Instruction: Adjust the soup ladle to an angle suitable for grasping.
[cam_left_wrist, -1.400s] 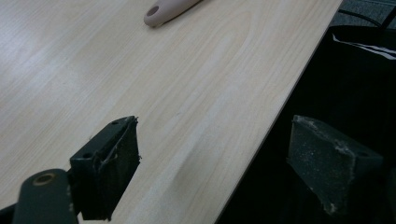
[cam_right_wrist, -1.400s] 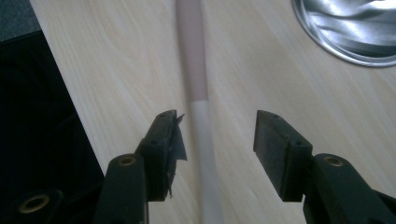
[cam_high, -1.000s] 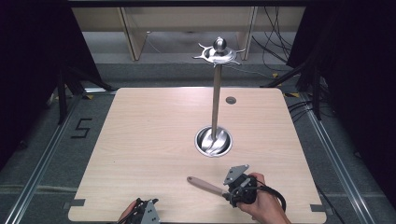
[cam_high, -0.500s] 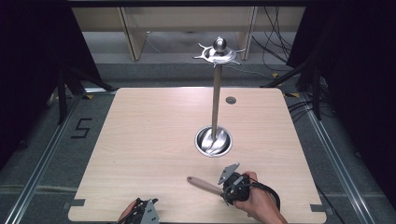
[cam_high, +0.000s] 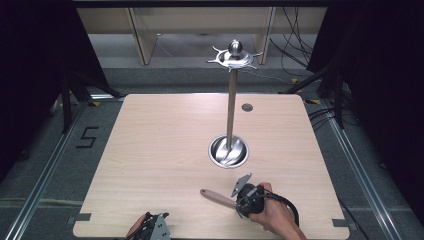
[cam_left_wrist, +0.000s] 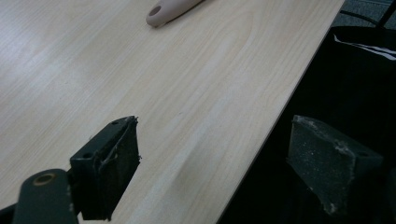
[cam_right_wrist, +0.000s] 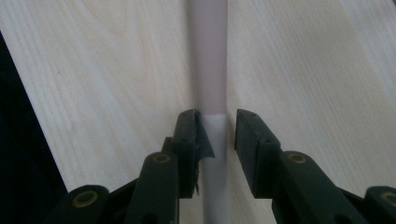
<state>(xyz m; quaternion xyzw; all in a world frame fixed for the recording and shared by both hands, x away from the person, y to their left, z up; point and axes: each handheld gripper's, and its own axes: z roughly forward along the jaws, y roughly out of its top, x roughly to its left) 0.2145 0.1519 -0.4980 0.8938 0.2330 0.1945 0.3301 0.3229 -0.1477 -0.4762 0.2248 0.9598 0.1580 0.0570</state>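
Grip half made: right gripper (cam_right_wrist: 219, 133) just closing around pink-handled utensil (cam_high: 216, 195) near table's (cam_high: 150, 150) front edge, one pad touching, the other barely off. Squeeze squarely across the neck before lifting. Left gripper (cam_left_wrist: 217, 140) idle, open.

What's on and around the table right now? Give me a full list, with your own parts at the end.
table: one, pale wood, centre of the high view
utensil stand: one, silver pole with hooked top ring and round base, right of table centre
utensil handle: one, pinkish-beige with a hole at its end, lying near the front edge; its far end is hidden
round plug: one, dark grey, in the tabletop behind the stand
shelf unit: one, light wood, beyond the table
cables: several, black, on the floor at back right
left tongs: one, black, open, empty, over the front table edge
right tongs: one, black, jaws just closing around the utensil handle, a small gap at one pad
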